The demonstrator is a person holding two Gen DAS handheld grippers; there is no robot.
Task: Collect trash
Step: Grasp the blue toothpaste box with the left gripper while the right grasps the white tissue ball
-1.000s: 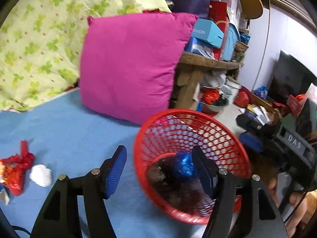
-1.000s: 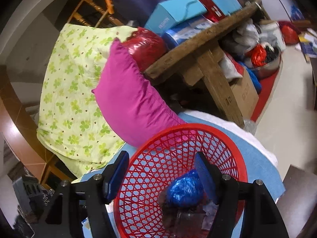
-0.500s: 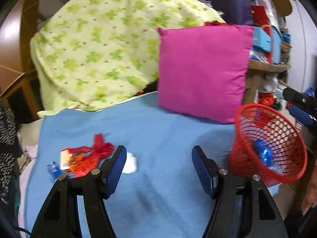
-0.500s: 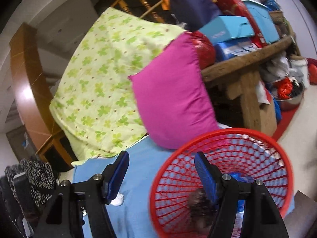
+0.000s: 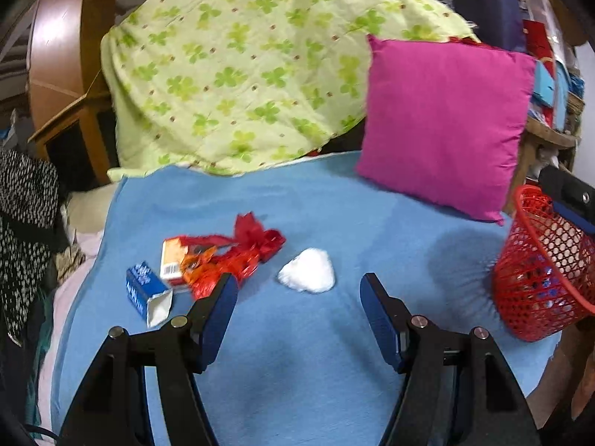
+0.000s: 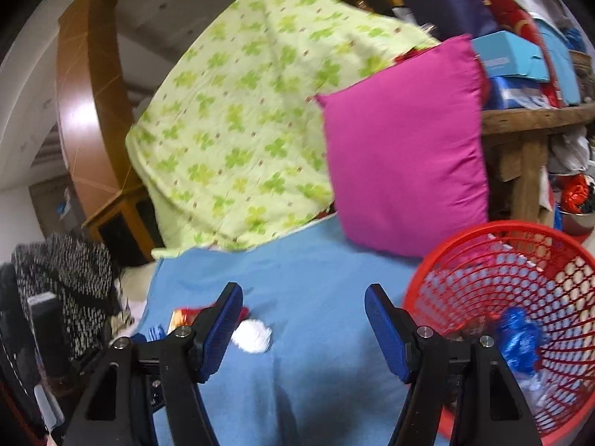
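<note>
Trash lies on the blue blanket: a crumpled white tissue, red and orange wrappers, a small orange-and-white box and a blue carton. My left gripper hangs open just short of the tissue, nothing between its fingers. At the blanket's right end stands the red mesh basket, with blue foil trash inside. My right gripper is open and empty beside the basket, the tissue near its left finger.
A magenta pillow leans at the back right against a green clover-print quilt. A black-and-white spotted cloth hangs at the left edge. A wooden table stacked with boxes stands behind the basket.
Both views have swung left, away from the basket and onto the blanket. The tissue and wrappers now lie in front of my left gripper; the basket has slid to the right edge.
</note>
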